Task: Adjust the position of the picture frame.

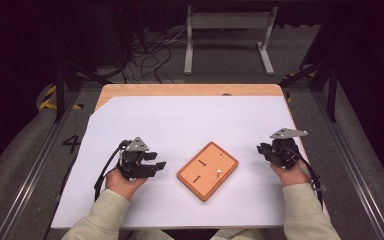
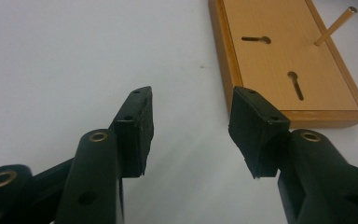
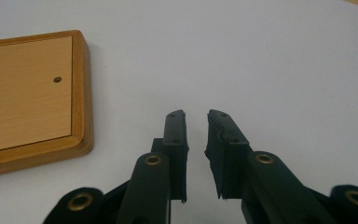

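Observation:
A light wooden board with a darker raised rim lies at an angle mid-table. It has two keyhole slots and a thin brass peg standing in it. My left gripper rests on the white sheet just left of the board. In the left gripper view it is wide open and empty, with the board ahead to the right. My right gripper sits right of the board. Its jaws stand a narrow gap apart with nothing between them. The board's corner lies to their left.
A white sheet covers the wooden table, whose bare far edge shows at the back. Behind it on the floor are a grey metal stand and tangled cables. Rails run along both sides.

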